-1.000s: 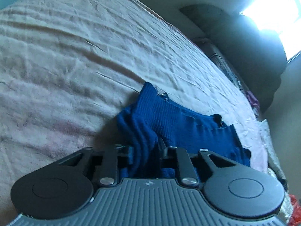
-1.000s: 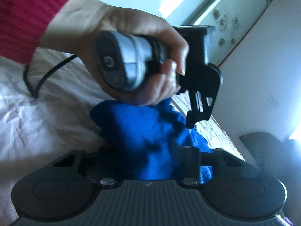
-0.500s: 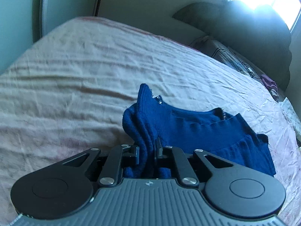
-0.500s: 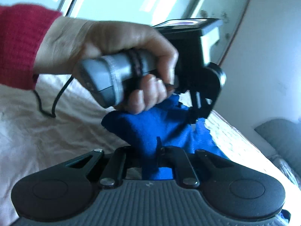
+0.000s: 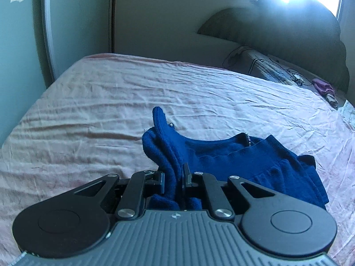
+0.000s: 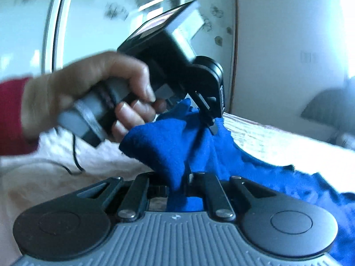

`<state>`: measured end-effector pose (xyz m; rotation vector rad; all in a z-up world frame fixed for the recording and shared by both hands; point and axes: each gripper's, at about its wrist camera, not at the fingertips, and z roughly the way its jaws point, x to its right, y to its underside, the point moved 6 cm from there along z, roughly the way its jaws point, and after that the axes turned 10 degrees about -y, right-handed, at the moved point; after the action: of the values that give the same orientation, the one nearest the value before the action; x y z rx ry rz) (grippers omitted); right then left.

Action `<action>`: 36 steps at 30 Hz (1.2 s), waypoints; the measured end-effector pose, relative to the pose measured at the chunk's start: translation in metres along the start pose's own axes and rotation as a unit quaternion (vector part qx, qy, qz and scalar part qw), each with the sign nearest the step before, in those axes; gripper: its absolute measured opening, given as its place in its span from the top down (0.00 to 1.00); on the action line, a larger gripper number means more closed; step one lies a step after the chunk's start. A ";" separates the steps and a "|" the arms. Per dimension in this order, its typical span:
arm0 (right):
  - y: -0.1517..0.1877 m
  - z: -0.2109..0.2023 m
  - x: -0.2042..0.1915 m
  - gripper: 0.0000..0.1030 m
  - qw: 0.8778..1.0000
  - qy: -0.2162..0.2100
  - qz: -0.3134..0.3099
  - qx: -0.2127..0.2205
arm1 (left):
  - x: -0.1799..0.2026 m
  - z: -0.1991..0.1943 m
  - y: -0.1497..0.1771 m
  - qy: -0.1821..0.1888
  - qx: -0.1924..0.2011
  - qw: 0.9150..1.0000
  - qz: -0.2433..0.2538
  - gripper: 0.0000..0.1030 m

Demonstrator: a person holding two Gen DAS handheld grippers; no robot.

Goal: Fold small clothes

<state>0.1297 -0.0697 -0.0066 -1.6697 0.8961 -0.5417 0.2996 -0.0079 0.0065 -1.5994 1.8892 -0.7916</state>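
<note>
A small dark blue knit garment (image 5: 239,157) with a zip at its neck lies partly on the pink bed sheet (image 5: 111,115), one end lifted. My left gripper (image 5: 174,178) is shut on a bunched edge of it, knit squeezed between the jaws. In the right wrist view the same blue garment (image 6: 168,141) hangs up off the bed, and my right gripper (image 6: 177,182) is shut on another fold of it. Just beyond, a hand (image 6: 93,88) in a red sleeve holds the other gripper's grey handle, whose fingers (image 6: 208,115) pinch the cloth.
A dark headboard (image 5: 288,35) and a patterned pillow (image 5: 264,68) stand at the bed's far right, with a purple cloth (image 5: 324,87) beside them. A pale wardrobe door (image 5: 22,33) rises beyond the bed's left edge. A black cable (image 6: 75,157) trails over the sheet.
Both grippers have risen and rolled, lifting the garment's edge off the sheet. The right gripper's jaws have come together on the blue cloth. The left one kept its hold.
</note>
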 end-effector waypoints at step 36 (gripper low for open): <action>0.020 -0.084 0.067 0.90 0.989 0.093 0.104 0.052 | 0.148 -0.019 -0.012 0.016 0.052 0.995 0.081 0.89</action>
<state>0.1025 -0.1754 -0.0086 -1.4278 1.1438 -0.5959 0.2713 -0.1540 0.0240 -1.3598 1.9376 -0.8351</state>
